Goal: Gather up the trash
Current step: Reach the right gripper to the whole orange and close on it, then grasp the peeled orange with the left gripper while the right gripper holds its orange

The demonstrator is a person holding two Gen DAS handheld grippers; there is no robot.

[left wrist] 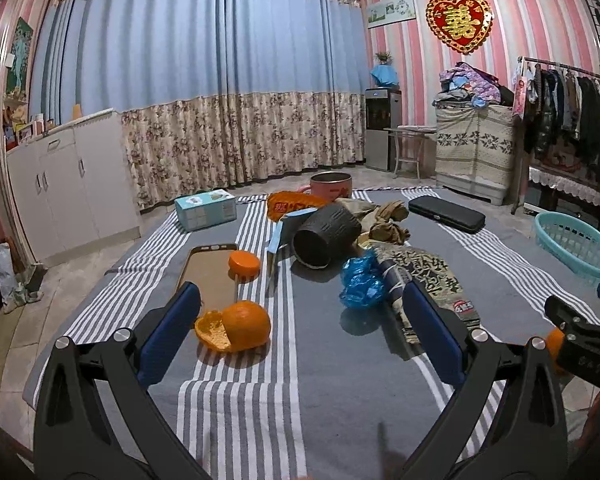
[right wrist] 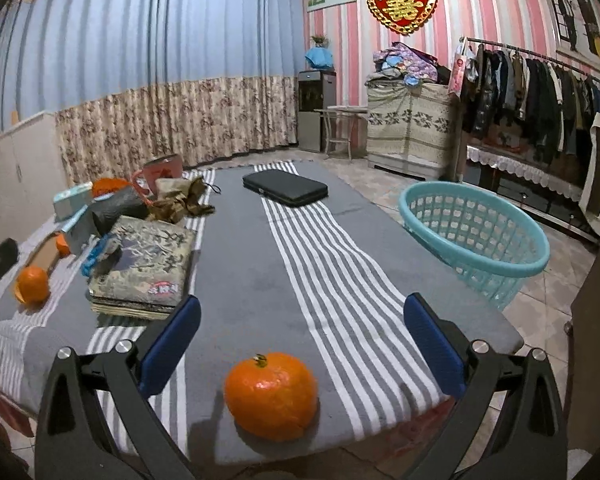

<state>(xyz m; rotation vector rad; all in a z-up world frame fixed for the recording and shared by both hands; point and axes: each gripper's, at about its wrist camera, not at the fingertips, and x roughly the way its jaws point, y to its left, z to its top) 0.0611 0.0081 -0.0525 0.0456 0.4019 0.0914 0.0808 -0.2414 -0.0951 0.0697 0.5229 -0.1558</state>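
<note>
I hold both grippers low and level, jaws wide, empty: left gripper (left wrist: 300,320) behind the orange peel (left wrist: 233,326), right gripper (right wrist: 300,328) around the whole orange (right wrist: 271,395).

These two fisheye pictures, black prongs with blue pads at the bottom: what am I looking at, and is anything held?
Each picture comes from a camera on a hand-held gripper a person carries, looking along its two fingers. The left hand-held gripper is open over the striped cloth, near a half-peeled orange, a blue plastic wad, a tipped black cup and a phone case. The right hand-held gripper is open too, with a whole orange between its fingers, ungrasped. A teal basket sits at the right edge. Nothing is held.
</note>
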